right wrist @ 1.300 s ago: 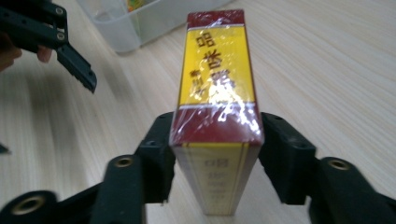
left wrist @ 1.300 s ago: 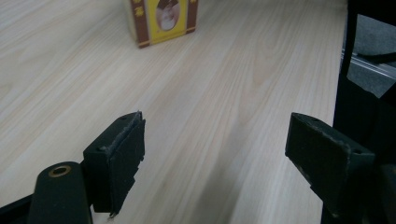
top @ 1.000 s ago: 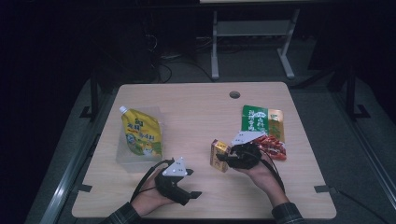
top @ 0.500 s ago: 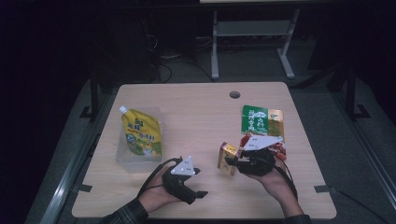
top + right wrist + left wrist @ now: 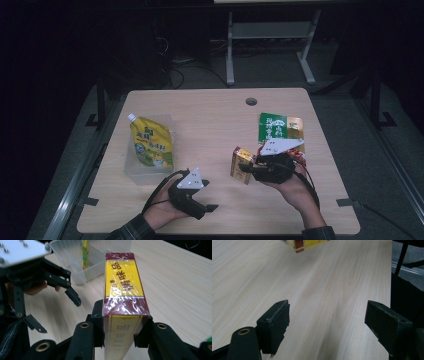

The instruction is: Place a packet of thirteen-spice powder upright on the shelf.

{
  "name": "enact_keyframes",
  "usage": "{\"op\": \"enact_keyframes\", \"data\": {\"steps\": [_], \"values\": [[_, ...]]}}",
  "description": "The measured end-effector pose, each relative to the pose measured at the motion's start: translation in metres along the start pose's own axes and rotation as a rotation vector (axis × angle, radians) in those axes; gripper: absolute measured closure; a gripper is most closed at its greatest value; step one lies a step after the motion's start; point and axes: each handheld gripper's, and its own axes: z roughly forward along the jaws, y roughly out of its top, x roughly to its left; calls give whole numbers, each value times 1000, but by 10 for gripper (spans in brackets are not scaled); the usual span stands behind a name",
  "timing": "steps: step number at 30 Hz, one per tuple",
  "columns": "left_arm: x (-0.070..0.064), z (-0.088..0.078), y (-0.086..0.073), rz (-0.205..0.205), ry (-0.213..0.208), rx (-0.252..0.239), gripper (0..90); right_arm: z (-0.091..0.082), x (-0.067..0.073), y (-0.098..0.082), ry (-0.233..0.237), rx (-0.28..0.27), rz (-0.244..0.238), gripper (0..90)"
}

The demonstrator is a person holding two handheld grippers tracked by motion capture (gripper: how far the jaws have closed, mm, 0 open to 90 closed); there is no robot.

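A yellow and dark red box (image 5: pixel 242 164) (image 5: pixel 123 287) wrapped in clear film stands upright just above the table (image 5: pixel 210 125). My right gripper (image 5: pixel 248 169) (image 5: pixel 120 327) is shut on its lower part, one pad on each side. One corner of the box (image 5: pixel 307 243) reaches into the top of the left gripper view. My left gripper (image 5: pixel 207 205) (image 5: pixel 337 322) (image 5: pixel 55 311) is near the table's front edge, to the left of the box. It is open, with bare wood between its jaws.
A clear plastic tub (image 5: pixel 131 170) (image 5: pixel 75 257) at the left holds a yellow spouted pouch (image 5: pixel 150 145). A green packet (image 5: pixel 279 129) lies at the right, with a red packet (image 5: pixel 299 157) behind my right hand. A cable hole (image 5: pixel 251 101) is near the far edge.
My right gripper has risen a little and shifted slightly right with the box in its grip. The left gripper has stayed about where it was.
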Motion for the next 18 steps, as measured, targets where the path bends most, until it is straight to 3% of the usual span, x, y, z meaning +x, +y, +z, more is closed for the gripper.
{"op": "enact_keyframes", "data": {"steps": [12, 18], "values": [[0, -4, -8, -17, -1, 28, 193, 11, -10, 38, 61, 4, -47, 673], [-4, -10, -14, -37, 12, 17, 193, 15, -11, 54, 98, -13, -59, 674]]}}
